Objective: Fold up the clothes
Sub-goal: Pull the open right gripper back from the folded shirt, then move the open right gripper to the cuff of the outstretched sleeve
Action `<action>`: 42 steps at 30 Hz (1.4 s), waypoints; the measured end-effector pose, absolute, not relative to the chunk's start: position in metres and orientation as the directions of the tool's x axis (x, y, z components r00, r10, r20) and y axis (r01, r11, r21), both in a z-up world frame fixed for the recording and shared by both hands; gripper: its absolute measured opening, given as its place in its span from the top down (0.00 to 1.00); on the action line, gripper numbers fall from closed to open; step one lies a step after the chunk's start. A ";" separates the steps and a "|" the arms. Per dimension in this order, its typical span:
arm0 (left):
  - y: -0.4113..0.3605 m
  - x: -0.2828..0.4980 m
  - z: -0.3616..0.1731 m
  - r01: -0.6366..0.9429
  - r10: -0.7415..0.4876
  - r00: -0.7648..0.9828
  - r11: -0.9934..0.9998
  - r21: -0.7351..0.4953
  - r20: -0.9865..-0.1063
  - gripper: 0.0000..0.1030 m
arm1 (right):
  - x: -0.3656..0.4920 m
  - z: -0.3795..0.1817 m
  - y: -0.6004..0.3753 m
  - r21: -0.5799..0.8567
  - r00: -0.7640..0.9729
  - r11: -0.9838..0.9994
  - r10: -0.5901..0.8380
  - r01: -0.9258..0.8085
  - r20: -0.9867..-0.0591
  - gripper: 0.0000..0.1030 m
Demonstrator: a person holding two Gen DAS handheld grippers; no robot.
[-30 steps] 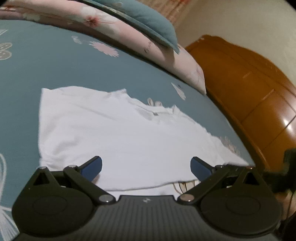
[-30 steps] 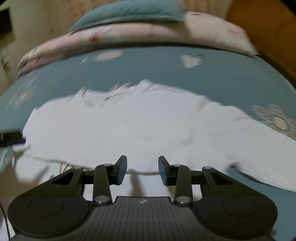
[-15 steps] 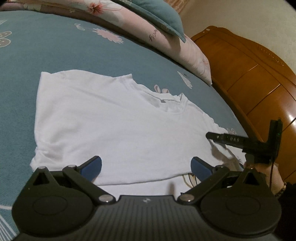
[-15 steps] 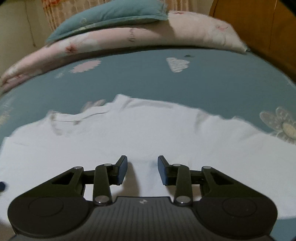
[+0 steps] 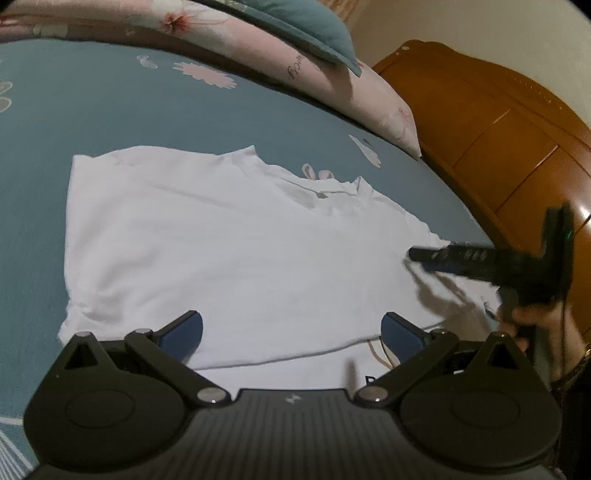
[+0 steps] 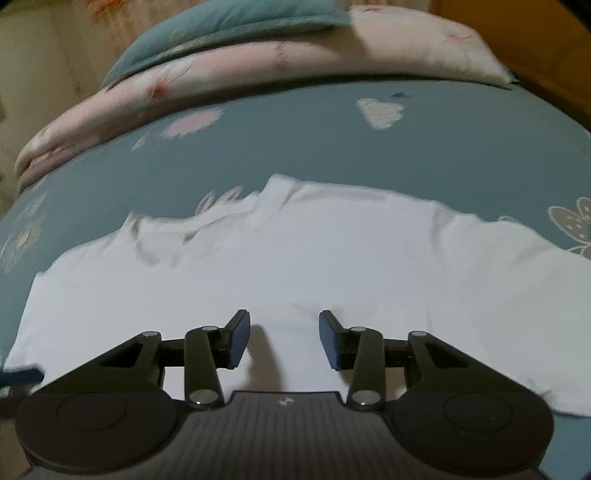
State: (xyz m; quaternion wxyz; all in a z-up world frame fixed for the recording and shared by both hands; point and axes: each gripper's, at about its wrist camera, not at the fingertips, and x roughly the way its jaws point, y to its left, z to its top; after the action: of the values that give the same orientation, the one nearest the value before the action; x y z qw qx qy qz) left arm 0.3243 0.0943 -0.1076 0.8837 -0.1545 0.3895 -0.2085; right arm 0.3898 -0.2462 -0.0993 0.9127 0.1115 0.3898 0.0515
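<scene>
Fabric of a white T-shirt is seen spread flat on a blue-grey bedsheet in the left wrist view, its collar toward the pink floral quilt at the far side. The left gripper is held wide apart over the near hem, nothing being gripped between its blue pads. At the right, the right gripper is seen low over the shirt's sleeve end, held by a hand, before a wooden headboard.

In the right wrist view, the right gripper is shown partly parted above the T-shirt, with no cloth pinched. The garment is stretched across the bedsheet, and a teal pillow is laid on the quilt behind.
</scene>
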 end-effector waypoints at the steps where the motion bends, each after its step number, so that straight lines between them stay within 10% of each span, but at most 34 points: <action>1: 0.093 0.323 -0.105 0.256 -0.490 0.612 0.865 -0.431 -0.621 0.01 | 0.386 -0.094 -0.251 0.256 0.697 0.967 0.174 0.013 -0.696 0.54; 42: -0.034 0.273 -0.098 0.478 -0.519 0.507 0.834 -0.277 -0.688 0.01 | 0.197 -0.078 -0.305 0.219 0.666 0.974 0.130 0.052 -0.735 0.35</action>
State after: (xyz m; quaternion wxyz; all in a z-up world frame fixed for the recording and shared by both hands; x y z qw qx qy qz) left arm 0.2733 -0.0343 -0.0976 0.8677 -0.0255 0.4049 -0.2871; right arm 0.1974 -0.3051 -0.0783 0.9059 0.1112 0.4081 0.0215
